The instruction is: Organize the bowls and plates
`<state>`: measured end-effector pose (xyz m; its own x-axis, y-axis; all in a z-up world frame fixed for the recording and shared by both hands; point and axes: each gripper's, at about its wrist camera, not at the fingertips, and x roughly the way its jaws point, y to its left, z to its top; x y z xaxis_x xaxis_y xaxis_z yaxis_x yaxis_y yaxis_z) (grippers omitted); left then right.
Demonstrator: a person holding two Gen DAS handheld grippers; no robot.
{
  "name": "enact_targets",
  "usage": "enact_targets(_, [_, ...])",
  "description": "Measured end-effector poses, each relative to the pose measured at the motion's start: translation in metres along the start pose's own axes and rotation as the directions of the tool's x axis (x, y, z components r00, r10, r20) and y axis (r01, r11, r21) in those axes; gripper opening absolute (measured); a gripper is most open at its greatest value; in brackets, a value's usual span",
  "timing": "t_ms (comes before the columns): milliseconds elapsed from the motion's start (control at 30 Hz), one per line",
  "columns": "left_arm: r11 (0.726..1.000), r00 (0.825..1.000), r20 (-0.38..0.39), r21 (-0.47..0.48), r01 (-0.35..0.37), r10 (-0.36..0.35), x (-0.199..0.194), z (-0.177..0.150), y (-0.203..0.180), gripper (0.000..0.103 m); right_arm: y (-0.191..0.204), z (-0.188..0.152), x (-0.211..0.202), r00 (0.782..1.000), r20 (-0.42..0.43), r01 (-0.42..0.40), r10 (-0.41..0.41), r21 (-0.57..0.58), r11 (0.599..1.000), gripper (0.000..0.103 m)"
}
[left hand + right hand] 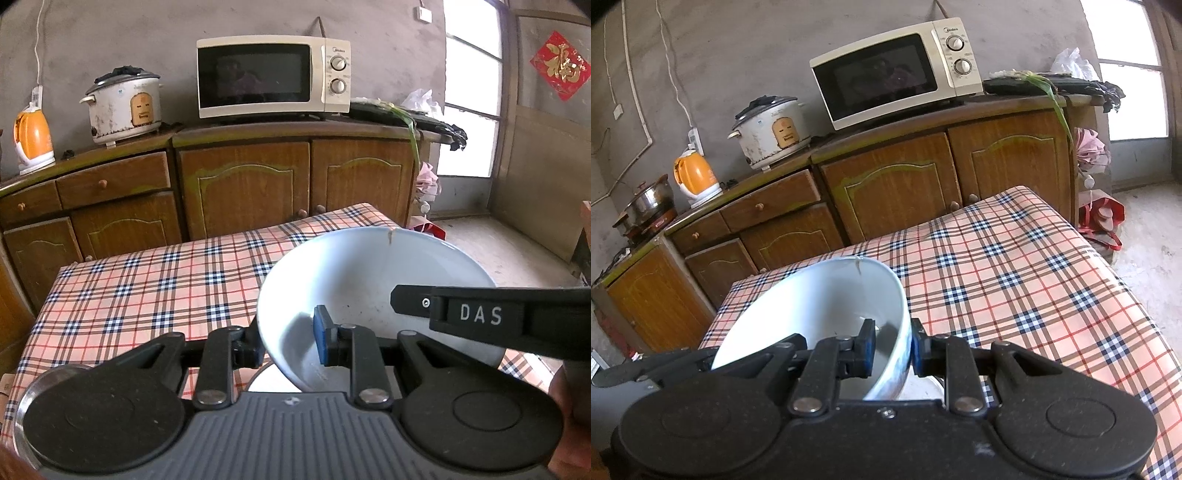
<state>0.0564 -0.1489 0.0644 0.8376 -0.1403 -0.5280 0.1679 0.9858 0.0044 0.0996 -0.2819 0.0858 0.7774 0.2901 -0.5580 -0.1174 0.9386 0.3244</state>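
- Left tool point(284, 345) and right tool point(892, 349): each clamped on opposite rim walls of one white bowl point(354, 280), sharing its weight.
- Bowl: tilted, held above the plaid-covered counter point(147, 273); a second white dish point(269, 380) shows just beneath, likely the stacking target.
- Microwave point(273, 75): on the far cabinet.

A bowl point(369, 280) is held tilted above the near edge of the table point(147, 280), over what may be a plate point(269, 380). Behind the table stands a cabinet point(240, 177) bearing, left to right, a kettle point(33, 136), rice cooker point(123, 107) and microwave point(273, 75).
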Motion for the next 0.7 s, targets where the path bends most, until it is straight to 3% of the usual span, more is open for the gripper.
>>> enact_targets(700, [1.0,0.998,-0.069,0.002,0.0,0.0,0.015,-0.02,-0.001,0.025,-0.008,-0.025,0.02,0.998,-0.068,0.015,-0.014,0.013,1.0,0.026])
